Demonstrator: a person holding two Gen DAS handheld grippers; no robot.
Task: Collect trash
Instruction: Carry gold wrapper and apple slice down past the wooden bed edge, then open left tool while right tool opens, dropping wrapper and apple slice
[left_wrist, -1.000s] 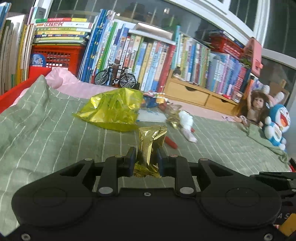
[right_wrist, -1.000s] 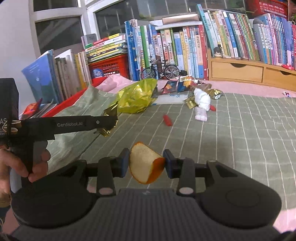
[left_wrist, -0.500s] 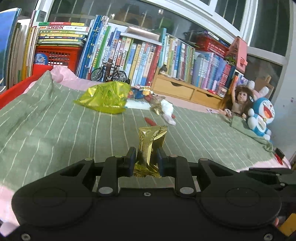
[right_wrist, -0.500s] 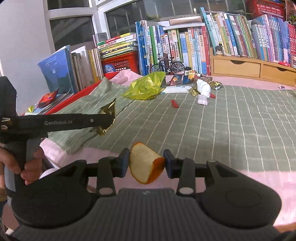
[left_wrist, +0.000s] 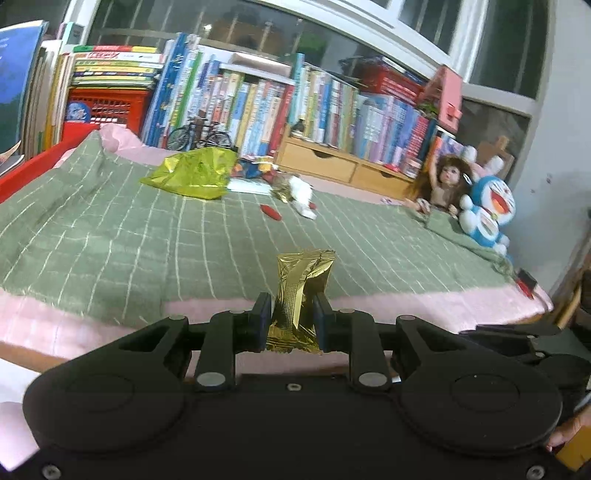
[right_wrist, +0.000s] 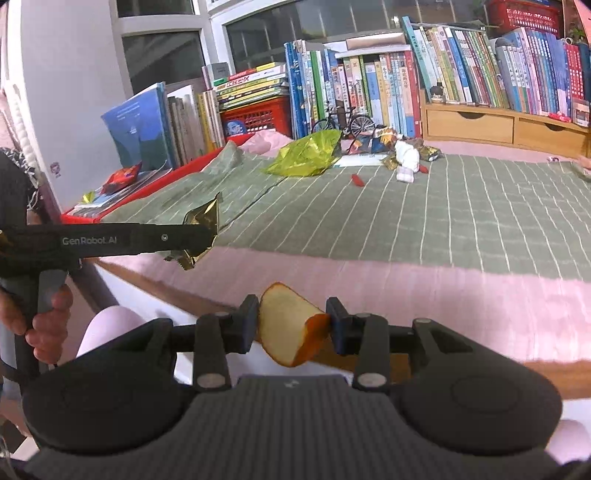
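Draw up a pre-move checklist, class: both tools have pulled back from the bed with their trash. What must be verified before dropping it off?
1. Left tool shut on the gold wrapper: ok.
2. Right tool shut on the orange peel: ok.
3. Both loads clear of the green blanket: ok.
4. Trash bin located: cannot tell, none in view.
5. Bed cleared: not ok; yellow-green bag, red scrap and white tissue remain.

Black grippers, silver pivot screws, white "GenRobot.AI" lettering on the left gripper (right_wrist: 207, 236).
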